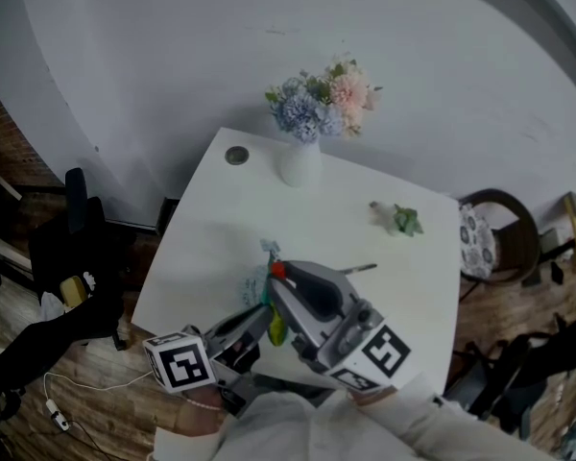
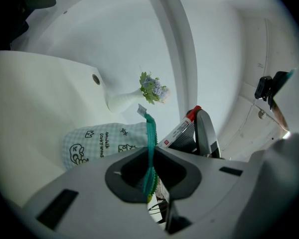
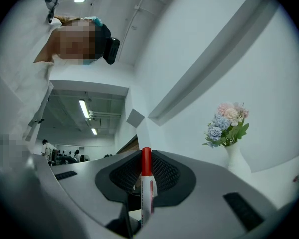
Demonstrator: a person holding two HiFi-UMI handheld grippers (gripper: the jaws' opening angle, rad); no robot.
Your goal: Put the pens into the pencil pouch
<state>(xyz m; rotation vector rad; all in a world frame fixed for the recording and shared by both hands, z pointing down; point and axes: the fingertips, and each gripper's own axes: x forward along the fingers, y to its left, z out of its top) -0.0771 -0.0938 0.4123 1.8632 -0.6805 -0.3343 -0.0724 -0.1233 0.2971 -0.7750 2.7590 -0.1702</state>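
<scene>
A pale checked pencil pouch (image 1: 254,282) lies near the front of the white table (image 1: 221,229). In the left gripper view the pouch (image 2: 97,143) shows black doodles, and its teal zipper edge (image 2: 151,133) is pinched upright between the jaws of my left gripper (image 2: 150,156). My right gripper (image 3: 145,176) is shut on a white marker with a red cap (image 3: 146,168), which points up and forward. In the head view the red cap (image 1: 277,269) is just above the pouch, beside the left gripper (image 1: 259,315). A thin dark pen (image 1: 360,269) lies on the table to the right.
A white vase of pastel flowers (image 1: 302,157) stands at the table's far edge, with a round cable hole (image 1: 236,156) to its left. A small green object (image 1: 401,220) lies at the far right. A chair (image 1: 504,233) stands right of the table and a black one (image 1: 72,248) to the left.
</scene>
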